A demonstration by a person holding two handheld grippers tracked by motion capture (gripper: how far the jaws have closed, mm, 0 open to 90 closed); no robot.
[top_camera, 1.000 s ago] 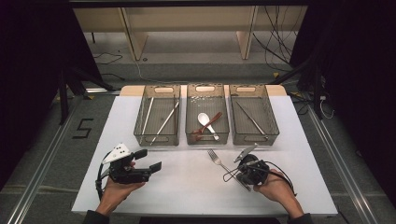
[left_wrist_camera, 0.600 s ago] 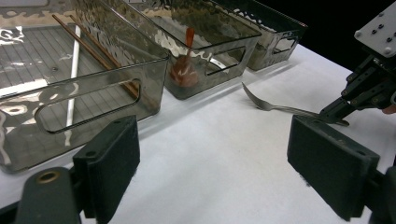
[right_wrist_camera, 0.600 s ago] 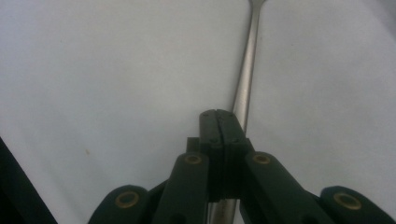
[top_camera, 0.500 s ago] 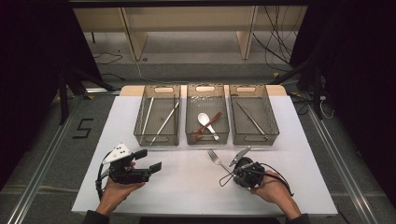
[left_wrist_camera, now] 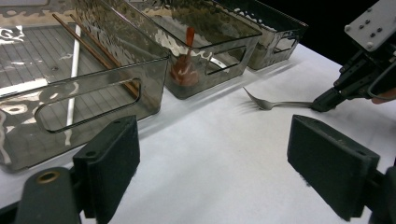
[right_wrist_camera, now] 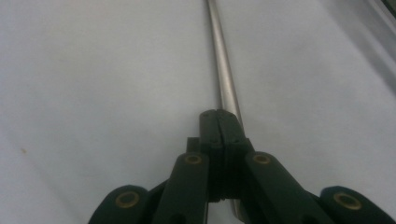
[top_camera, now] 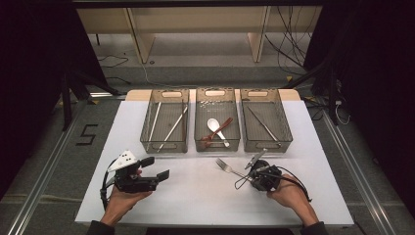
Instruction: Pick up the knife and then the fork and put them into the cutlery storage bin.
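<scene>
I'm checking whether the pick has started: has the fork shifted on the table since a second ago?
Yes. The fork has shifted slightly left and toward the middle bin, its handle clamped in the right gripper.

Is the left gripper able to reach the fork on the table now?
Probably yes. The left gripper is open, and only bare white table lies between it and the fork, though the right gripper already clamps the handle.

Three clear bins point(top_camera: 165, 146) stand in a row at the far side of the table point(top_camera: 195, 196). One fork point(top_camera: 226, 166) lies near them. The left bin holds two chopsticks point(top_camera: 173, 125), the middle bin two spoons point(top_camera: 215, 128), the right bin one thin utensil point(top_camera: 262, 123).
</scene>
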